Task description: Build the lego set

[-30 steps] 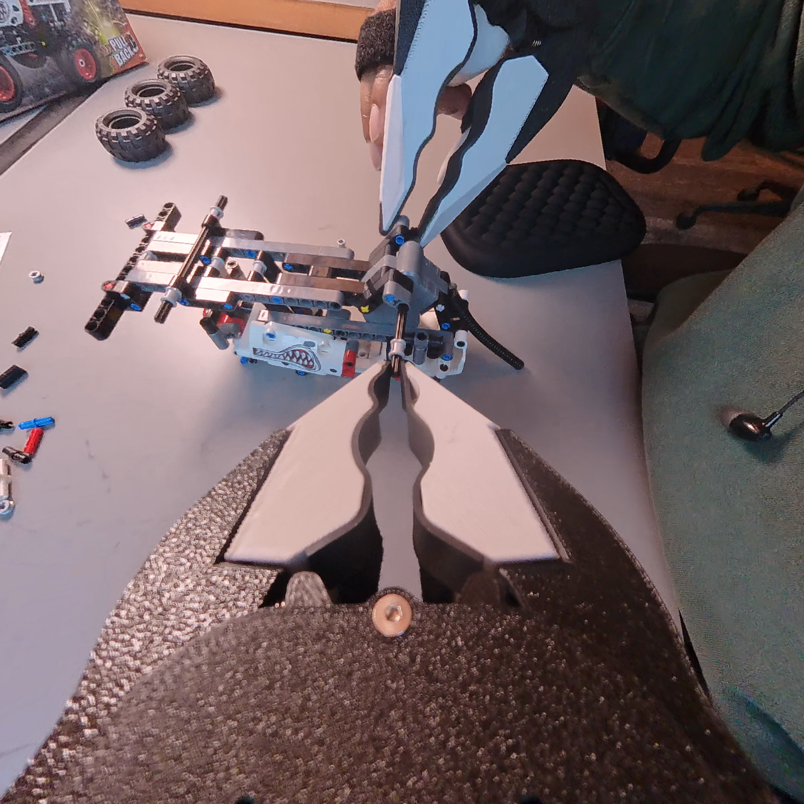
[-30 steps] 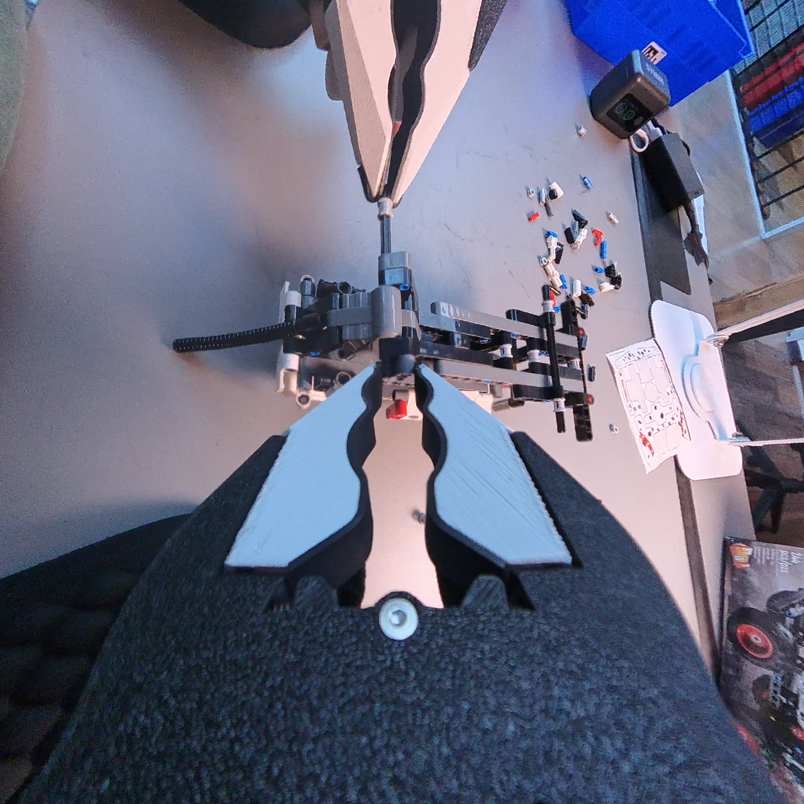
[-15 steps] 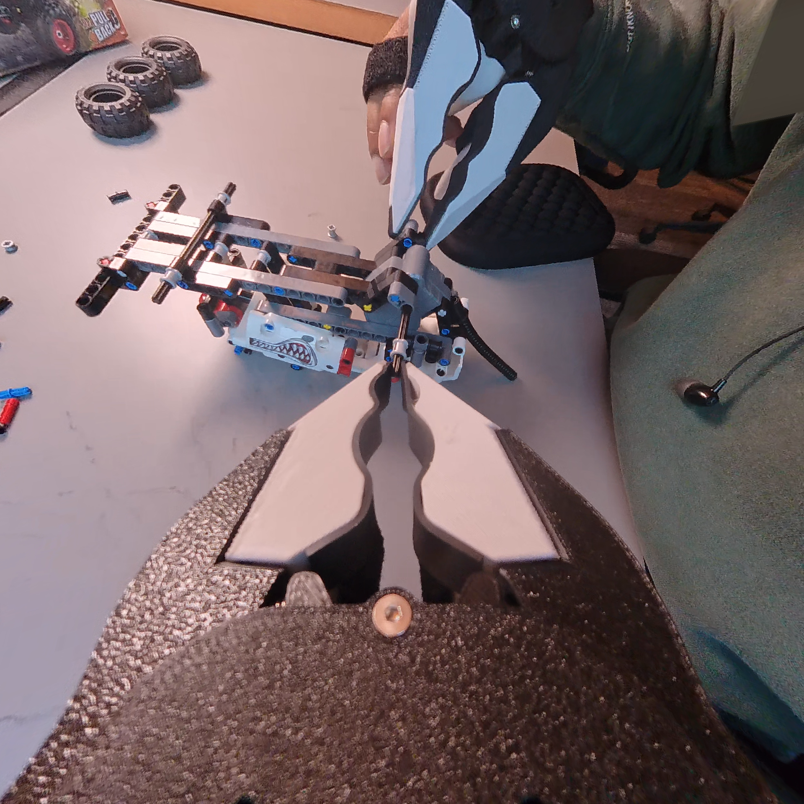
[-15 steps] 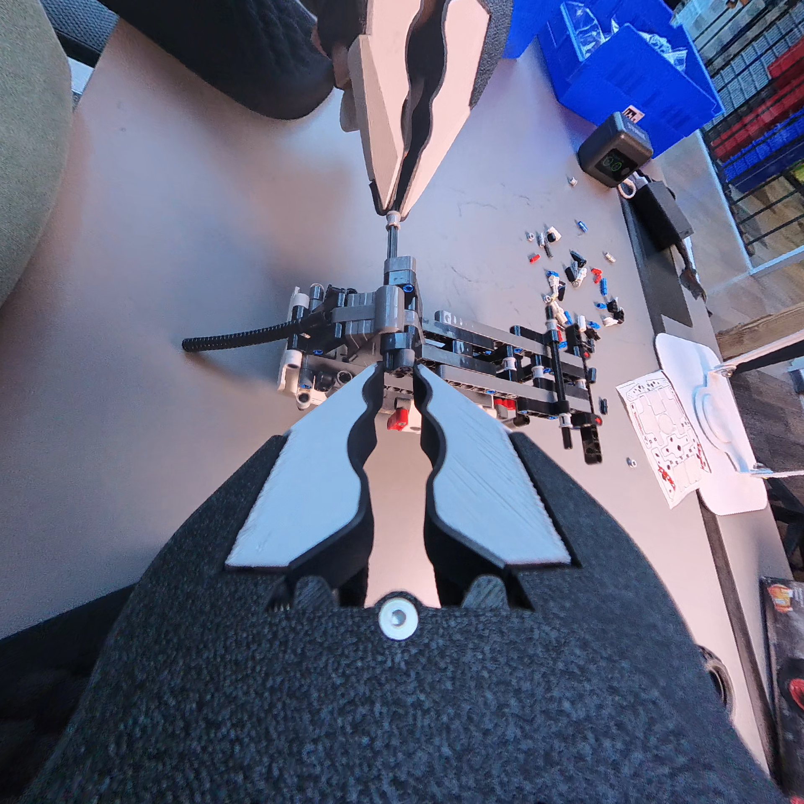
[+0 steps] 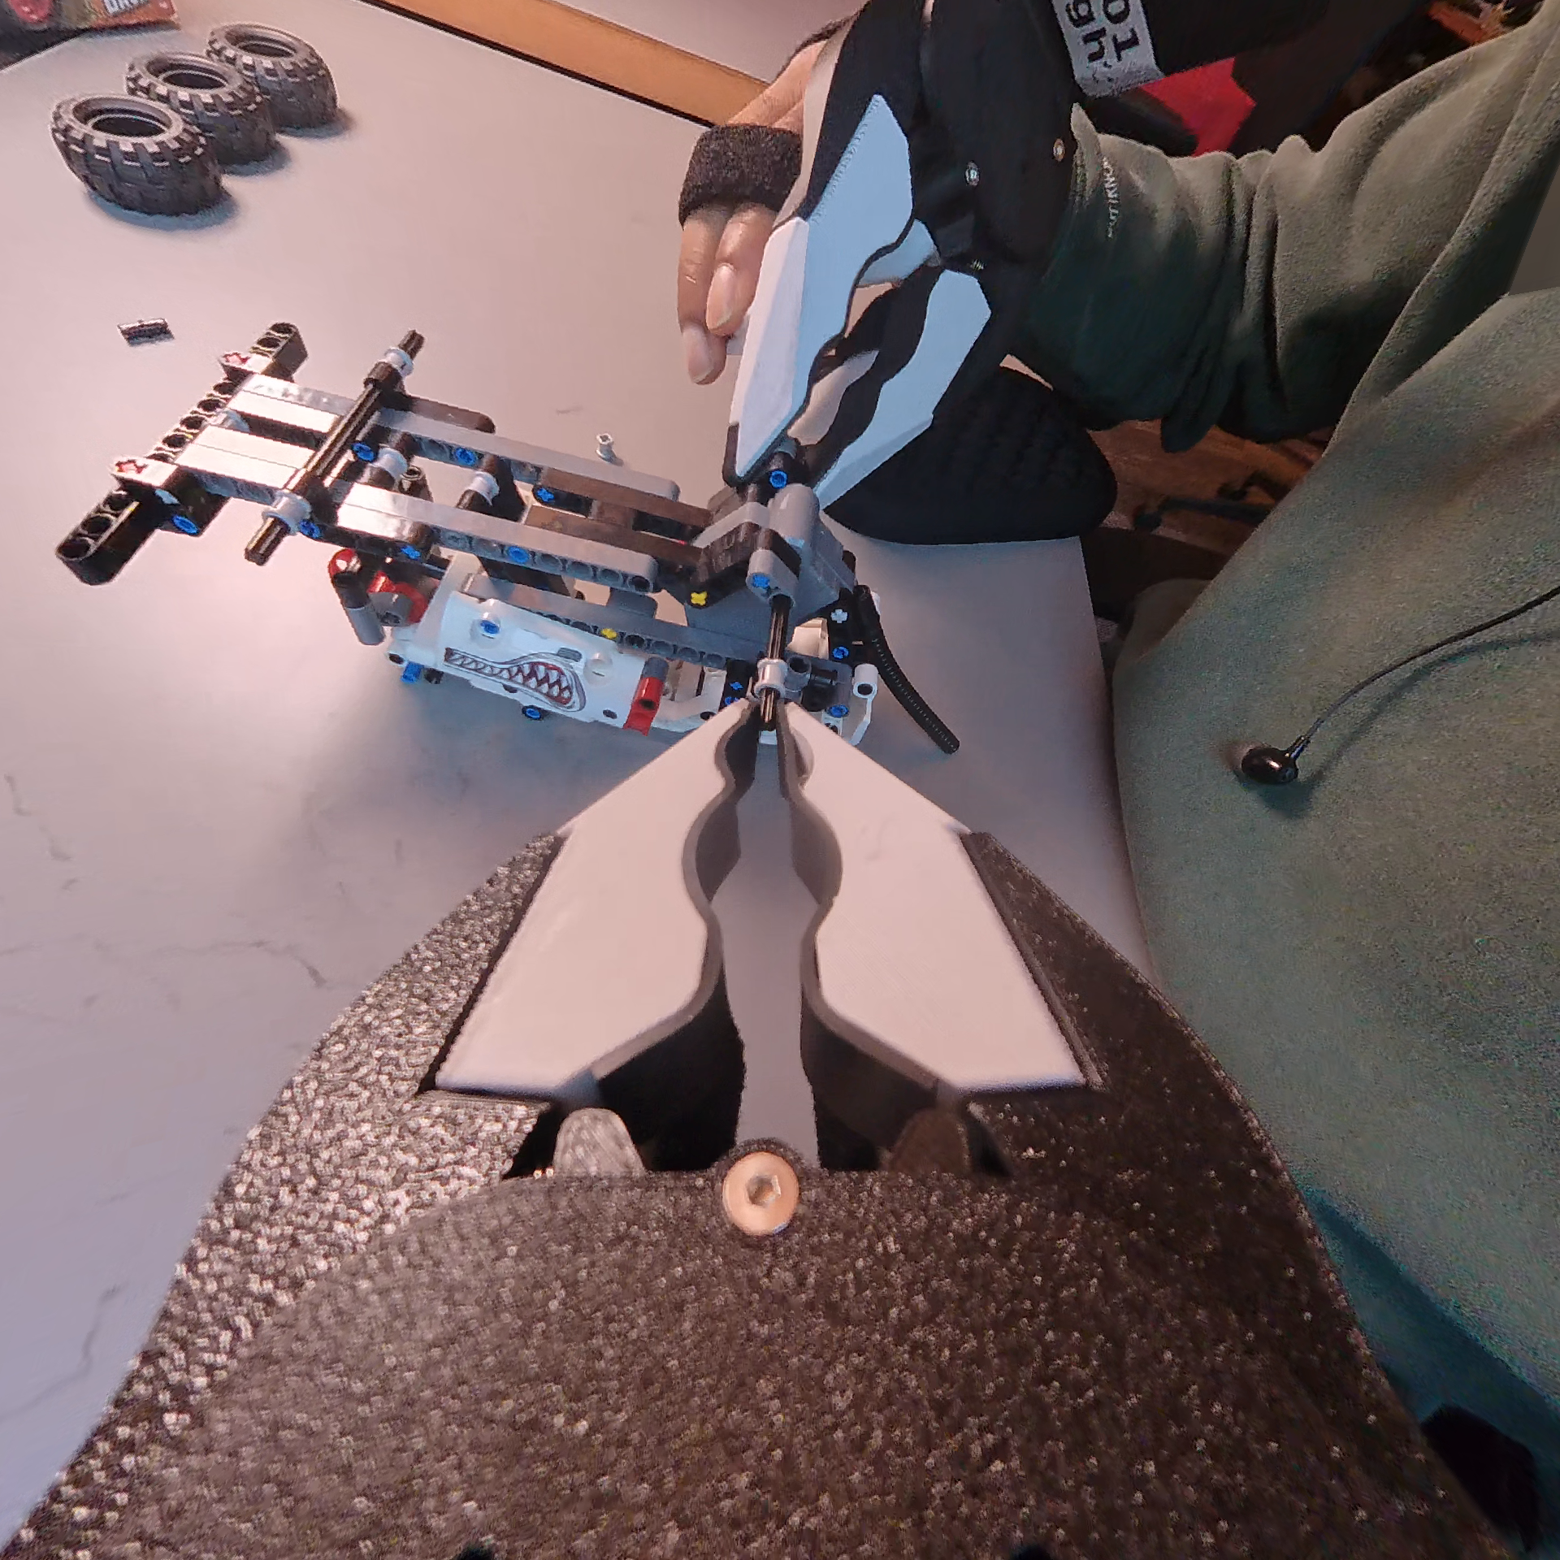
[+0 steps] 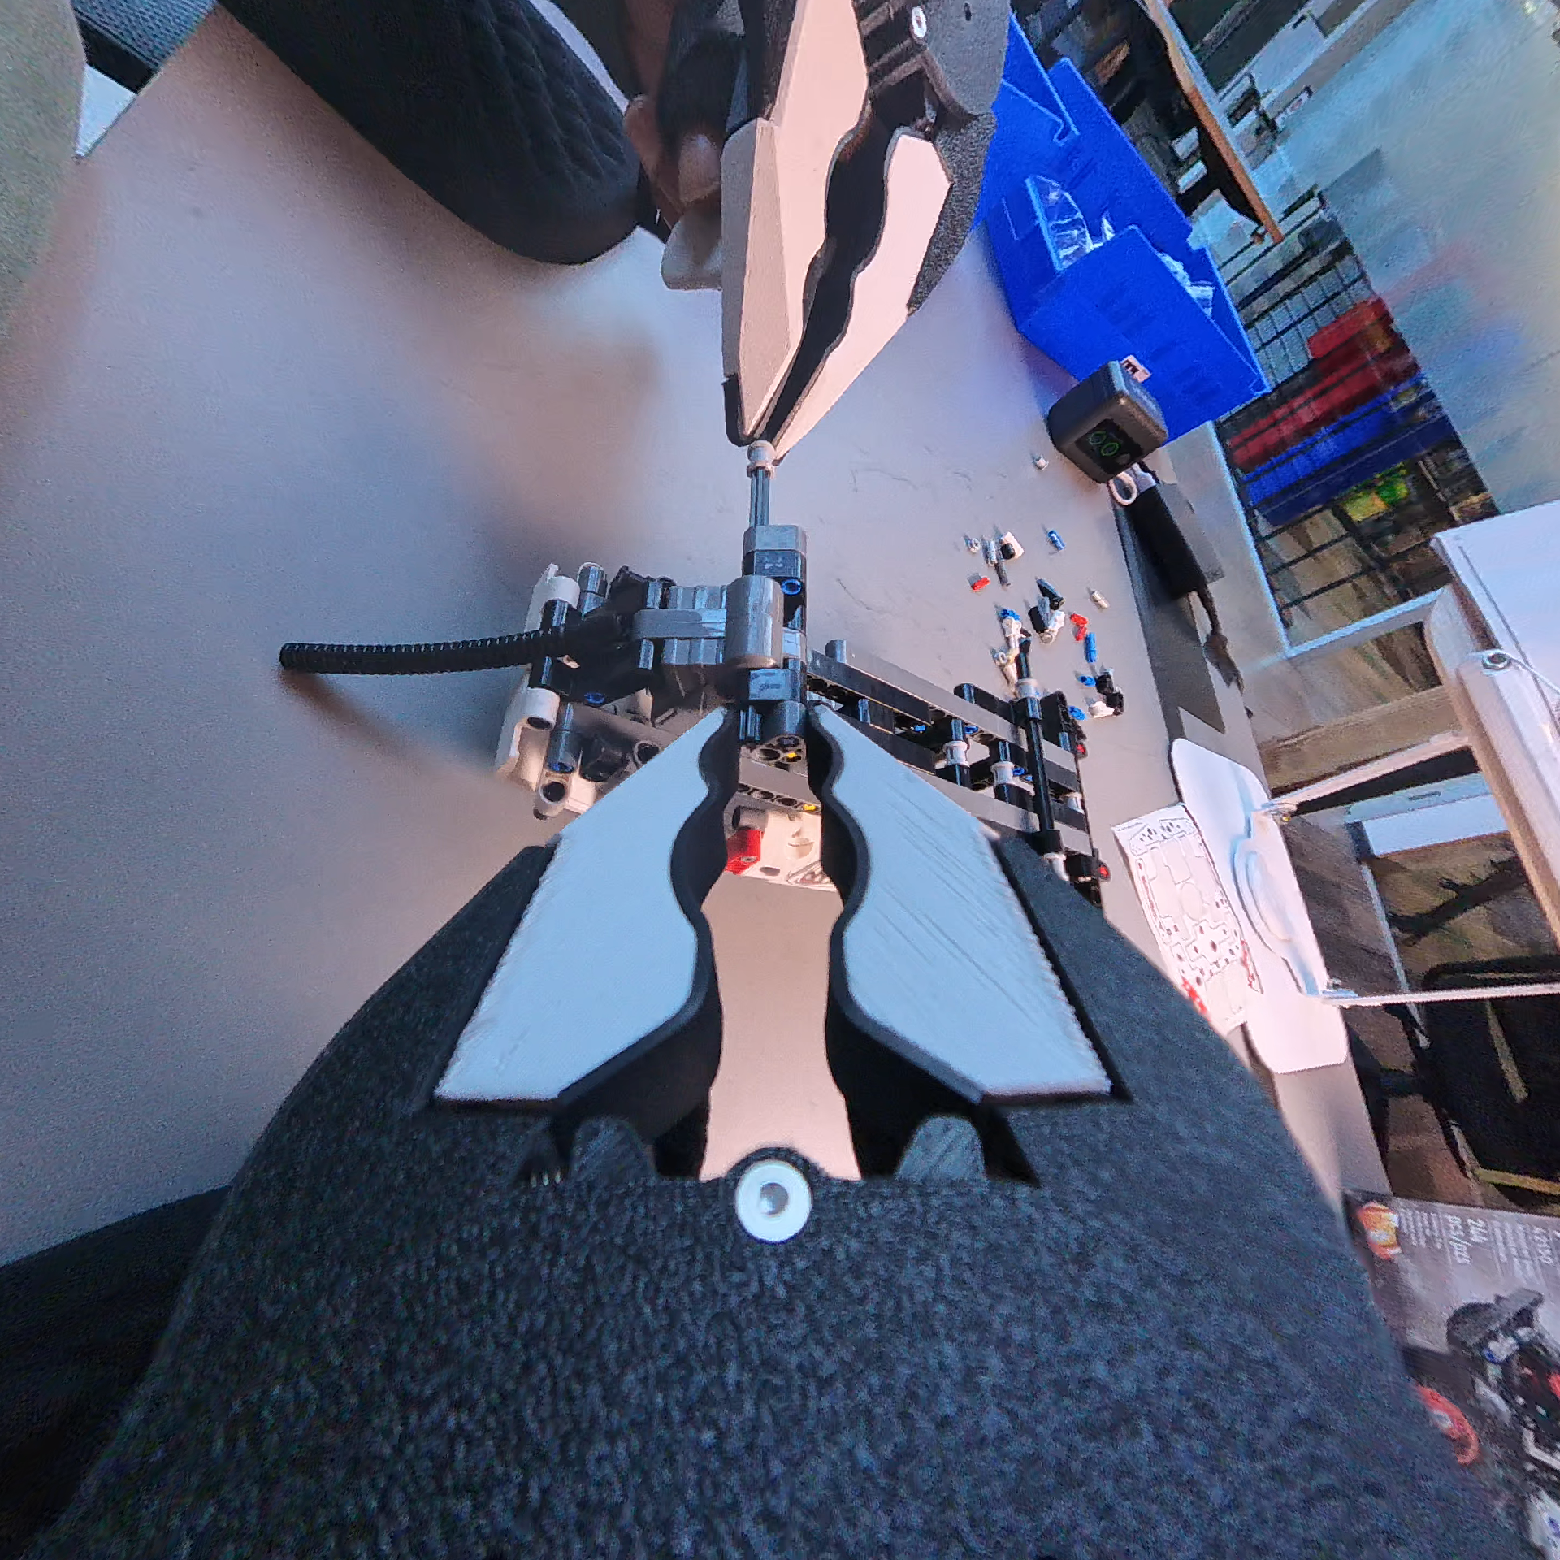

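The partly built lego chassis (image 5: 506, 540), with grey and black beams, a white shark-mouth panel and a black ribbed hose, rests on the grey table (image 5: 211, 844). My left gripper (image 5: 764, 717) is shut on the near end of a black axle (image 5: 775, 641) that runs into the chassis's grey block. My right gripper (image 5: 781, 473) comes in from the far side and is shut on the top of that block. In the right wrist view the right gripper (image 6: 772, 717) clamps the chassis (image 6: 928, 717), and the left gripper (image 6: 758, 443) holds the axle (image 6: 760, 498) opposite.
Three black tyres (image 5: 169, 127) stand at the far left. Loose small parts (image 6: 1038, 616), a black device (image 6: 1106, 422), a blue bin (image 6: 1114, 278), a sticker sheet (image 6: 1182, 912) and the set's box (image 6: 1477, 1351) lie right of the chassis. A black chair back (image 5: 971, 456) is behind the table edge. One gripper's finger ends stand about 8 cm off the other's.
Both grippers keep their hold. Both cameras have tilted and come closer, so the chassis looks larger. The axle stays between the two grippers.
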Motion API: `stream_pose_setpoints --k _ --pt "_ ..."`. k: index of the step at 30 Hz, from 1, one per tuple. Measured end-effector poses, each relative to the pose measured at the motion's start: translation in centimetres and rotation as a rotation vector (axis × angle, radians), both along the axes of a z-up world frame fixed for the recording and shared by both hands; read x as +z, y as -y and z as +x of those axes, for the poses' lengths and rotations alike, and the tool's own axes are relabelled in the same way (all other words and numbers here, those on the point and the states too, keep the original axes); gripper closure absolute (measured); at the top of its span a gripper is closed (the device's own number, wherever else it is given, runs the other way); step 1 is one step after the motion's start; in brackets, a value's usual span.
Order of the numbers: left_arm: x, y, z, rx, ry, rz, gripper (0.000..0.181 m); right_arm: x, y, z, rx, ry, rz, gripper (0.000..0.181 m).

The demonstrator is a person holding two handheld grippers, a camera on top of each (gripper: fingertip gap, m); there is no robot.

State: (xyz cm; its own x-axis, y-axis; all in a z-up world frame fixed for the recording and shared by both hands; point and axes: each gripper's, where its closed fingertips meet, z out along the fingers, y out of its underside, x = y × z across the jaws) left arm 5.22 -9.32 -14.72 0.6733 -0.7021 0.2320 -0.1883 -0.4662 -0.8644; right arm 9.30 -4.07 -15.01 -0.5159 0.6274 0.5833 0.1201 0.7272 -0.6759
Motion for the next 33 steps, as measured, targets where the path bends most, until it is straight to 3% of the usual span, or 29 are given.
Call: stream_pose_setpoints --k 13,18,21,26,33 --pt "0.0 0.3 -1.6 0.008 0.005 -0.029 0.177 0.2 0.1 -0.4 -0.011 -0.049 -0.001 0.167" --pt "0.7 -0.4 -2.4 0.061 -0.11 0.004 0.152 0.6 0.0 0.5 -0.054 -0.016 -0.098 0.164" --pt "1.2 -0.7 -0.9 0.008 -0.214 0.027 0.147 0.7 0.0 1.2 -0.077 -0.01 -0.165 0.167" --pt "-0.6 -1.9 1.2 -0.099 -0.416 0.001 0.143 0.6 -0.3 1.1 -0.101 0.013 -0.223 0.171" --pt "-0.5 -3.2 3.8 -0.147 -0.457 0.013 0.148 0.5 -0.1 0.9 -0.086 0.099 -0.34 0.174"
